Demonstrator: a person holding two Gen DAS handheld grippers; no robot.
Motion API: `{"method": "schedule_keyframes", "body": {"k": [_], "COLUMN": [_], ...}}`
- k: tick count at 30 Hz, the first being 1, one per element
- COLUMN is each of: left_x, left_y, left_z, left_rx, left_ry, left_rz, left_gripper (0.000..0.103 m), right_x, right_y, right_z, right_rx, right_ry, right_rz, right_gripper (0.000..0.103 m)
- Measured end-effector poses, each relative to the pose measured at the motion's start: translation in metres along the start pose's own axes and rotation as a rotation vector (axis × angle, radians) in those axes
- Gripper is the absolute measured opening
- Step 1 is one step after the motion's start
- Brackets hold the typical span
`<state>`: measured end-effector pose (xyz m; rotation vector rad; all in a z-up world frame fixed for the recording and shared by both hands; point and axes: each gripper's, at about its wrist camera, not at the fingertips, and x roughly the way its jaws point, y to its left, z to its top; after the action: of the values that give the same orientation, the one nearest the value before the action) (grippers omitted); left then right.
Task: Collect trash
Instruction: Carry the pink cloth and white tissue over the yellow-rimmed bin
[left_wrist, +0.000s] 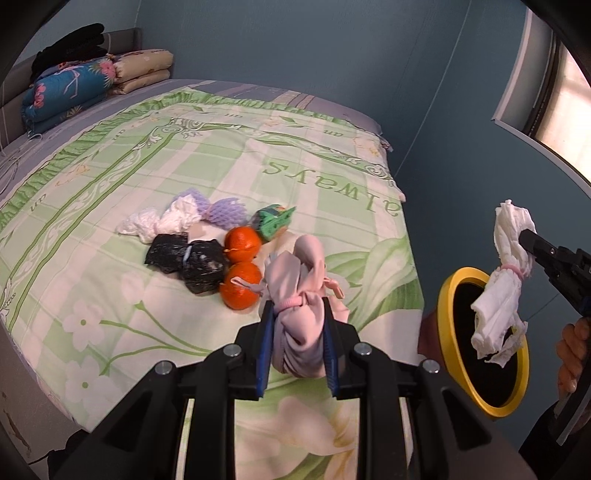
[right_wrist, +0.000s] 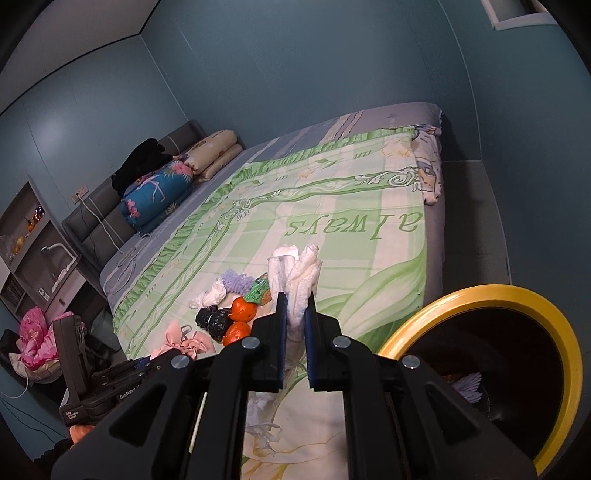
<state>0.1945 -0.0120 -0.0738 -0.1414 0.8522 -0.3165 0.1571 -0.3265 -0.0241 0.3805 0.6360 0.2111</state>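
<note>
The left gripper is clamped on a soft pink cloth bundle tied with a pink elastic band, its blue pads squeezing the bundle just below the tie, above the near part of the green floral bedspread. The right gripper is pressed tight on a crumpled white tissue wad bound with a pink band; in the left wrist view that wad hangs over the mouth of the round yellow-rimmed black bin, which stands beside the bed on the right.

Both pieces look light and limp (nothing here should weigh on the wrist), so they will likely squash rather than slip, and the banded waist seems the firmest place to pinch; loose tissue ends may tear or snag on the rim.

Left on the bedspread, in a cluster near the middle: two orange mandarins, two crinkled black plastic bags, white tissue wads, purple foam fruit netting and a crushed green carton.
</note>
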Motion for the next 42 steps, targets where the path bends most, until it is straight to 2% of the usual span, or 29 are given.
{"method": "schedule_keyframes", "body": {"k": [33, 42], "left_x": [0.021, 0.026], "left_y": [-0.128, -0.170], "left_z": [-0.005, -0.010], "left_rx": [0.146, 0.224], "left_ry": [0.059, 0.075], "left_rz": [-0.186, -0.237], "left_gripper": [0.022, 0.022], "right_x": [-0.075, -0.092], "right_y": [-0.087, -0.106], "right_z": [0.015, 0.016], "right_rx": [0.127, 0.155], "right_ry": [-0.181, -0.229], "right_rz": [-0.132, -0.174], "right_gripper": [0.008, 0.008]}}
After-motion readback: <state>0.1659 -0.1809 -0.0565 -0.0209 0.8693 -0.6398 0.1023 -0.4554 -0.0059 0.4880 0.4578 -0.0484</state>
